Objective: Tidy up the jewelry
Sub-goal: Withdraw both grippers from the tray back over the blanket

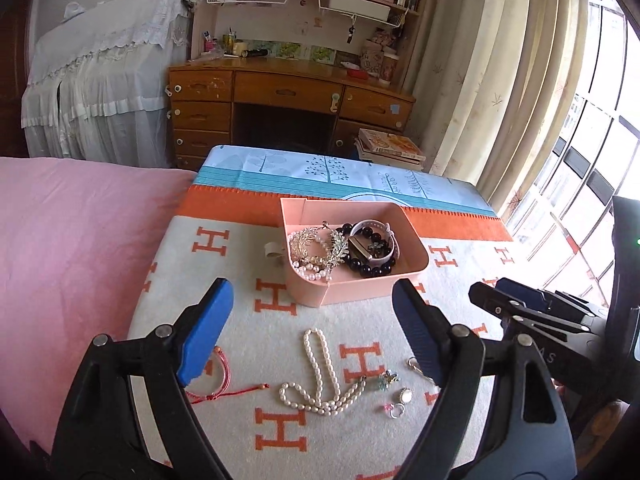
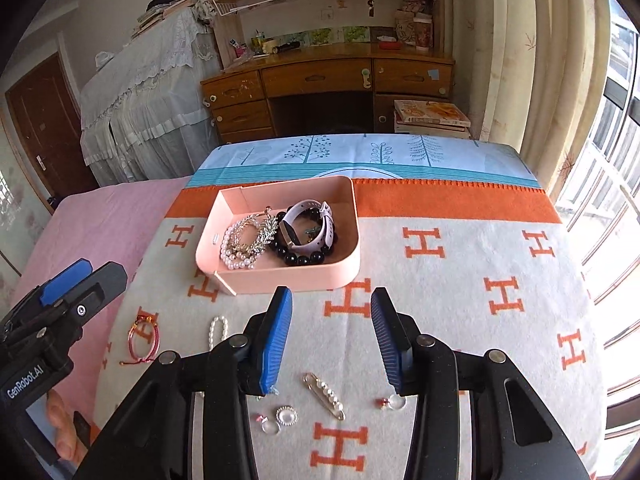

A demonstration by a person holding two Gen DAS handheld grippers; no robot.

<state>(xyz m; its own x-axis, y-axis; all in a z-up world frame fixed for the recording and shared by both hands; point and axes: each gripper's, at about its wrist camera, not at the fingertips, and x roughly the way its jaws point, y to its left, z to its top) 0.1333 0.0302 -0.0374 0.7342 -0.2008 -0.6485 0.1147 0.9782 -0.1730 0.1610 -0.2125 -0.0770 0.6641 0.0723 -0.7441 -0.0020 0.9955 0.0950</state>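
A pink tray sits on the H-patterned blanket and holds pearl bracelets, a gold leaf piece, a black bead bracelet and a white watch. In the left wrist view a pearl necklace, a red cord bracelet and small earrings lie on the blanket. My left gripper is open and empty above the necklace. My right gripper is open and empty above a pearl safety pin, a round brooch and an earring.
The blanket covers a bed with a pink sheet at the left. A wooden desk with shelves stands beyond the bed. A stack of books, curtains and a window are at the right.
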